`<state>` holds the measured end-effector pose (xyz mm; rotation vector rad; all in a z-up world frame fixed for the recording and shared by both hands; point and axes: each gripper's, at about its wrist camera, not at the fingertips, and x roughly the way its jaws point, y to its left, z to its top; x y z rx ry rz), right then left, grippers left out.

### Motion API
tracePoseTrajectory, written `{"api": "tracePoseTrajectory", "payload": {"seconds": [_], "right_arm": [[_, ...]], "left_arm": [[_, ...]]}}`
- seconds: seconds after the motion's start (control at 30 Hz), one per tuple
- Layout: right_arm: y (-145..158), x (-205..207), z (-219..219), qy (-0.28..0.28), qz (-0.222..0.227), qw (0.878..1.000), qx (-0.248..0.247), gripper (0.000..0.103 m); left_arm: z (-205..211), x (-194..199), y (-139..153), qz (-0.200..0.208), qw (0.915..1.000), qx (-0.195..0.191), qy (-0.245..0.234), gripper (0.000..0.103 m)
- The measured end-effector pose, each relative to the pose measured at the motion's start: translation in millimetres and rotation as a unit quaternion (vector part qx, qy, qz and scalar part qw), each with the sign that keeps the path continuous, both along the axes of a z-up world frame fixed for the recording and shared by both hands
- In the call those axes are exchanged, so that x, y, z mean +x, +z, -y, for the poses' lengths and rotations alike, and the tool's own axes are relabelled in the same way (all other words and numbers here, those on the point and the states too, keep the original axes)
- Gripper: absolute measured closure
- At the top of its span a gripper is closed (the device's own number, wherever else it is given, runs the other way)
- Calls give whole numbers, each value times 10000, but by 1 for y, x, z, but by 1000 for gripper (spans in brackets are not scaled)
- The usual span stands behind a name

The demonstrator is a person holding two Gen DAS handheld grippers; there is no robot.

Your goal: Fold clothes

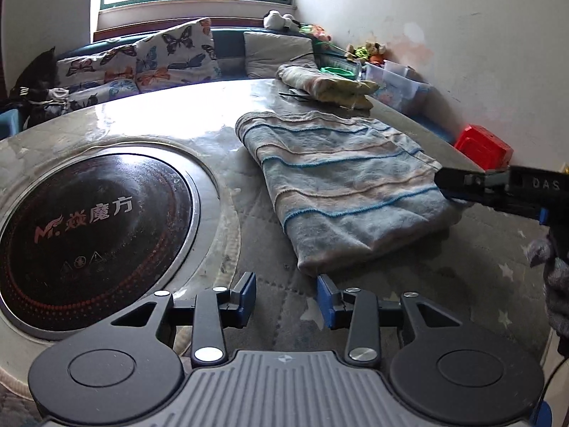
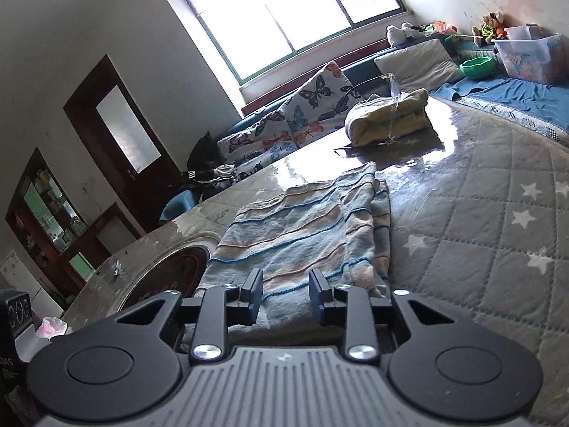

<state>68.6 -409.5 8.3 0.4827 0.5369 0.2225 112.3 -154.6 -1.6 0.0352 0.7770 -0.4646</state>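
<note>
A folded blue and beige striped towel (image 1: 341, 185) lies on the round table; it also shows in the right wrist view (image 2: 302, 227). My left gripper (image 1: 286, 300) is open and empty, just in front of the towel's near edge. My right gripper (image 2: 286, 297) is open, its fingers low over the towel's near end. In the left wrist view the right gripper (image 1: 448, 185) reaches in from the right at the towel's right edge. A second folded yellowish cloth (image 1: 327, 83) lies at the far side of the table and shows in the right wrist view (image 2: 389, 117).
A black induction hob (image 1: 89, 238) is set into the table (image 1: 160, 117) at the left. The table wears a quilted star-patterned cover (image 2: 480, 249). Butterfly cushions (image 1: 174, 57), plastic bins (image 1: 398, 82) and a red box (image 1: 483, 146) lie beyond the table edge.
</note>
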Motion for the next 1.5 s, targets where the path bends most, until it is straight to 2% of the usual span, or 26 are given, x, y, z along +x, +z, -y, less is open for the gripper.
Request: {"api": "tracePoseTrajectory", "payload": {"seconds": [0.3, 0.4, 0.57, 0.7, 0.83, 1.0, 1.1, 1.2, 1.3, 1.5], "right_arm": [[-4, 3, -4, 20, -23, 10000, 48, 65], [-12, 5, -3, -8, -147, 9999, 70, 66], [-18, 1, -1, -15, -156, 9998, 157, 66], [-9, -5, 0, -35, 5, 9999, 163, 65], [-2, -6, 1, -48, 162, 9996, 238, 65], [-10, 2, 6, -148, 32, 9989, 446, 66], [-16, 4, 9, -192, -7, 9984, 528, 67], [-21, 5, 12, -235, -47, 9979, 609, 68], [-27, 7, 15, -279, -87, 9972, 691, 69], [-37, 8, 27, -377, -178, 9940, 1007, 89]], "left_arm": [[-8, 4, -1, -55, 9982, -131, 578, 63], [-14, 5, 0, -80, 9966, -157, 805, 79], [-26, 5, 2, -120, 9936, -203, 1103, 81], [-27, -6, 16, 156, 9955, -374, 853, 81], [-9, -9, 32, 450, 9970, -562, 282, 81], [15, 2, 27, 428, 9958, -677, -452, 81], [19, 13, 14, 224, 9975, -538, -399, 81], [11, 19, 5, 41, 9978, -586, -296, 82], [7, 20, 2, 29, 9977, -608, -309, 84], [-3, 21, 2, -37, 9971, -732, -217, 84]]}}
